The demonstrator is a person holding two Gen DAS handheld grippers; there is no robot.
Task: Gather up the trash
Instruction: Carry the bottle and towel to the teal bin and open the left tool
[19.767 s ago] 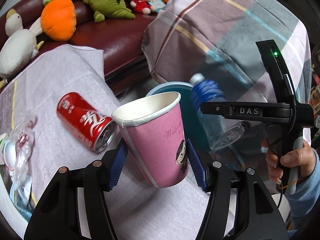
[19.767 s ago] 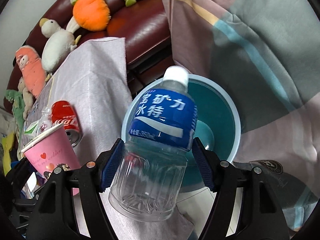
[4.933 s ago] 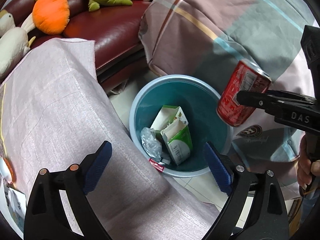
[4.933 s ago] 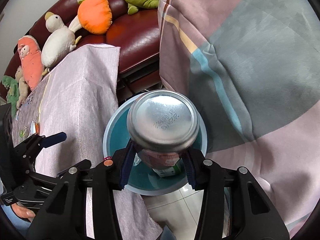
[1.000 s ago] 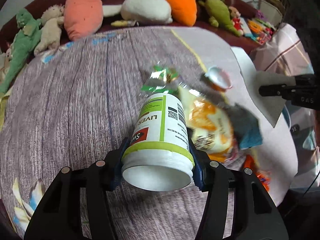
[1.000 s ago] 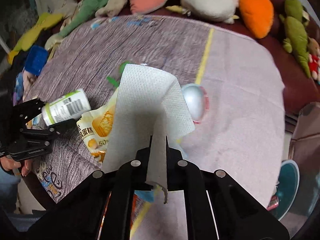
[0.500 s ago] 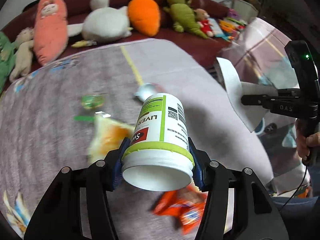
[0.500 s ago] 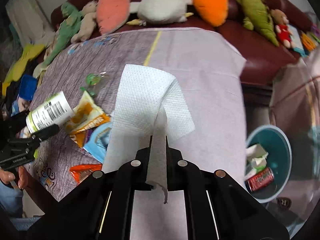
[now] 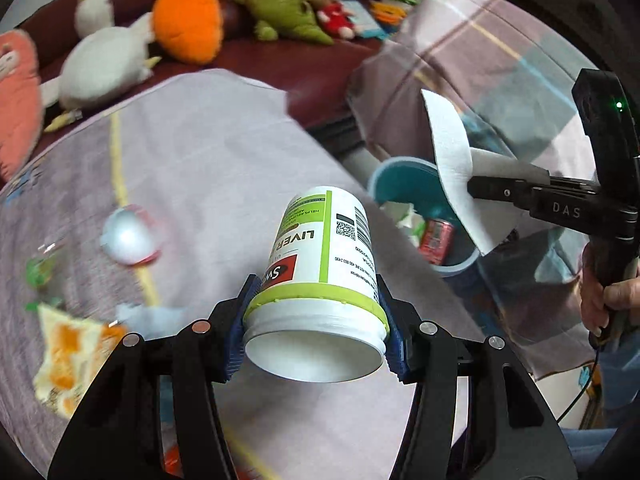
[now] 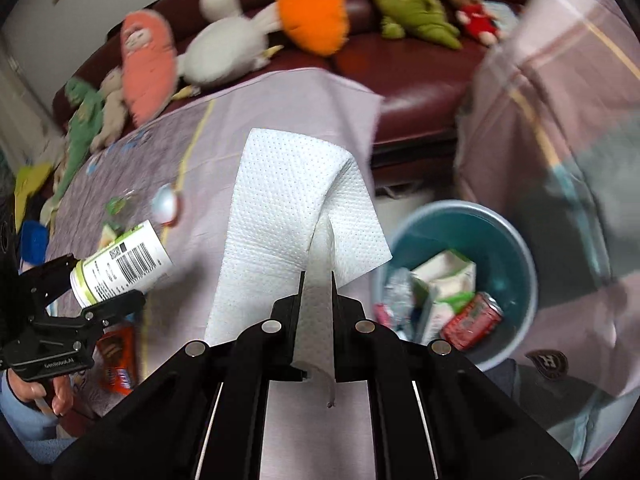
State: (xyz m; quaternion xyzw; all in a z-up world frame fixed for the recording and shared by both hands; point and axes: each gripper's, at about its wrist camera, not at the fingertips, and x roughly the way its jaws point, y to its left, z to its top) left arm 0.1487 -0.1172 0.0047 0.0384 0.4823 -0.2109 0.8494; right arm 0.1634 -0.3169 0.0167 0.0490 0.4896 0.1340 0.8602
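Note:
My left gripper is shut on a white supplement bottle with a green band, held above the cloth-covered table. My right gripper is shut on a white paper towel, held in the air left of the teal trash bin. The bin stands on the floor off the table's right edge and holds a red can, a carton and clear plastic. The left gripper with the bottle also shows at the left of the right wrist view.
On the table lie a silver lid, a green wrapper, a yellow snack bag and an orange packet. A dark red sofa with plush toys runs behind. A plaid blanket hangs right of the bin.
Both grippers have swung right toward the bin with their loads still held. The bin and its contents now sit nearer in both views.

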